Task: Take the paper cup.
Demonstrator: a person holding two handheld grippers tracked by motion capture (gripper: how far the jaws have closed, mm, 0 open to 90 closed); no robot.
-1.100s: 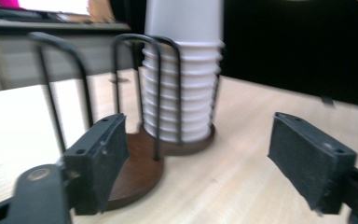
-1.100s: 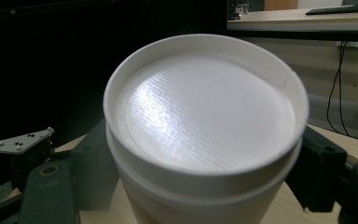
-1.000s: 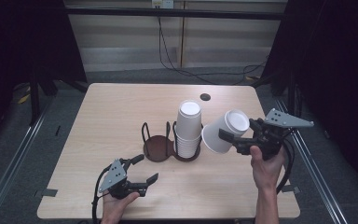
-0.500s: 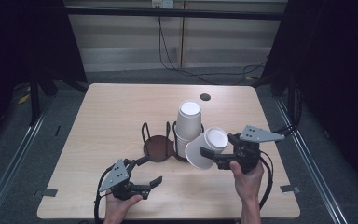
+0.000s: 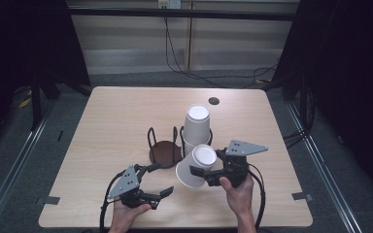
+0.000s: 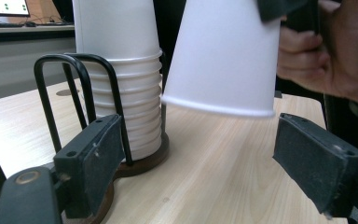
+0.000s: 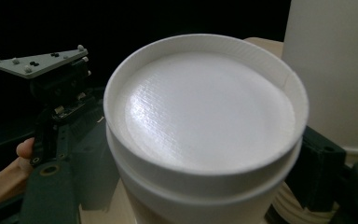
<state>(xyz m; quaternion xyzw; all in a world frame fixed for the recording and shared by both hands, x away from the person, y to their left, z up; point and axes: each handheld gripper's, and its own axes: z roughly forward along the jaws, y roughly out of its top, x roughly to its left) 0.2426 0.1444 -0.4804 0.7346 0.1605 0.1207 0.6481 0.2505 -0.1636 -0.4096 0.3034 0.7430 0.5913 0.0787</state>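
My left tongs [image 5: 156, 181] sit low over the table [image 5: 102, 126], jaws apart with nothing between them, having just been opening. Right of them my right tongs [image 5: 198, 171] clamp an upside-down paper cup [image 5: 194, 167], tilted, mouth down-left toward the left tongs. The cup stack [image 5: 195, 127] in its wire holder [image 5: 164, 145] stands just behind.

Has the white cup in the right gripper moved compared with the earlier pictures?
Yes. The held cup, clamped in the right gripper, has moved leftwards and nearer the person, from right of the cup stack to in front of it.
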